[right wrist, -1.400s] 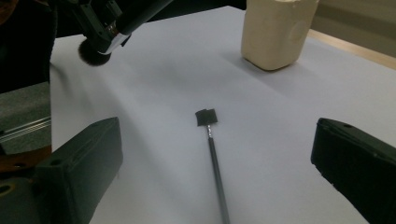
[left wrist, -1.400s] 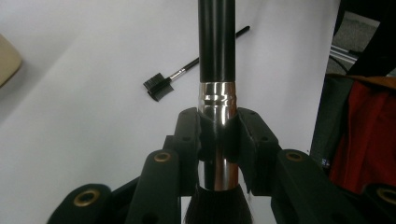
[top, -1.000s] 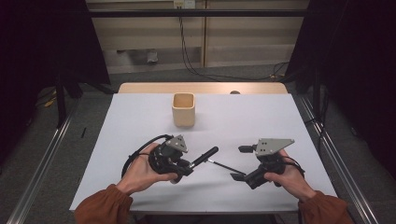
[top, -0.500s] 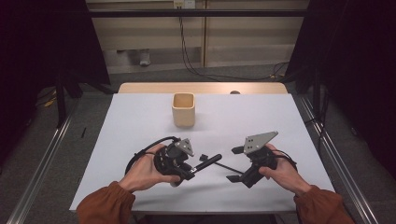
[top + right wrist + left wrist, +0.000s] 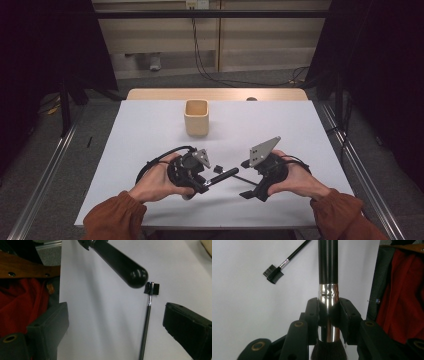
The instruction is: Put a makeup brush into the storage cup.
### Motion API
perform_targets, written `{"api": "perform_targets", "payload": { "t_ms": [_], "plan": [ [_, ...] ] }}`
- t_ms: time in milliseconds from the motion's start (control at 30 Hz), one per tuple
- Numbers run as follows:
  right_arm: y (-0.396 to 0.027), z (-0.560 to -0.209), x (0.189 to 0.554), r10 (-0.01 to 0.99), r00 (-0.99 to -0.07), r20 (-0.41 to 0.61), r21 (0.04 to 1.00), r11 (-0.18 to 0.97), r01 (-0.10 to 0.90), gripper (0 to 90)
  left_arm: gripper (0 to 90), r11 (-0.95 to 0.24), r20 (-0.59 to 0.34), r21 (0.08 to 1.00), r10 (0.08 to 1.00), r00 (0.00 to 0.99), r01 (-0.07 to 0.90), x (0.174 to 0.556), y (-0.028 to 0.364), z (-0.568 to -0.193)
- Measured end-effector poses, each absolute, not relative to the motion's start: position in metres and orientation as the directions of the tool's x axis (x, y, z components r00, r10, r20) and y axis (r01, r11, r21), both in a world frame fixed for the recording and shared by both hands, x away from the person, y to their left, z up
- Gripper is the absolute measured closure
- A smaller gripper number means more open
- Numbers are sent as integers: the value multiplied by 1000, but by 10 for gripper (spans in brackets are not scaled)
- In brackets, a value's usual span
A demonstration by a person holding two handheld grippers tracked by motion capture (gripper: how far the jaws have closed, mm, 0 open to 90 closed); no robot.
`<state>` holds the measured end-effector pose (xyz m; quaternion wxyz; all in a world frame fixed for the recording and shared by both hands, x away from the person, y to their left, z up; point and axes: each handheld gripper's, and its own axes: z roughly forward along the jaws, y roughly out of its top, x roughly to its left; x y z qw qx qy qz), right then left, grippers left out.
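My left gripper (image 5: 204,182) (image 5: 328,312) is shut on the silver ferrule (image 5: 327,293) of a thick black-handled makeup brush (image 5: 226,174). The handle points right, toward the other hand, and the bristles (image 5: 328,352) sit behind the jaws. A thin brow brush (image 5: 250,180) with a small comb head (image 5: 272,274) (image 5: 151,288) lies on the white table (image 5: 150,130). My right gripper (image 5: 246,179) (image 5: 115,315) is open, one jaw on each side of the thin handle (image 5: 146,325), with no pad touching it. The thick handle's rounded end (image 5: 132,276) hangs just beyond.
A beige square cup (image 5: 196,117) stands upright at the table's far middle. A wooden strip (image 5: 150,94) runs along the far edge. Metal rails flank the table left and right. Both red-sleeved forearms come in over the near edge.
My right gripper has shifted left toward the thin brush and tilted, so its grey plate stands steeper. The left hand has barely moved; the thick brush handle now lies lower and flatter.
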<state>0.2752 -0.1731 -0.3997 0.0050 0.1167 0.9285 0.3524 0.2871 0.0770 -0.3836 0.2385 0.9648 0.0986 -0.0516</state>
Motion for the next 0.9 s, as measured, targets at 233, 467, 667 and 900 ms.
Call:
{"api": "perform_targets", "payload": {
  "t_ms": [233,467,667,900],
  "plan": [
    [-160,-395,282,158,-985,76,617,768,171,127,707,-878,-148,433,156,977,206,287,76,-384],
    [-148,-394,292,103,-990,93,554,821,137,184,707,-900,-145,392,144,979,190,285,74,-388],
    [-138,-395,295,93,-991,99,482,867,130,234,708,-908,-160,376,136,978,188,285,72,-390],
    [-131,-393,300,80,-990,116,421,899,122,378,707,-914,-159,353,150,976,198,287,73,-394]
  ]
}}
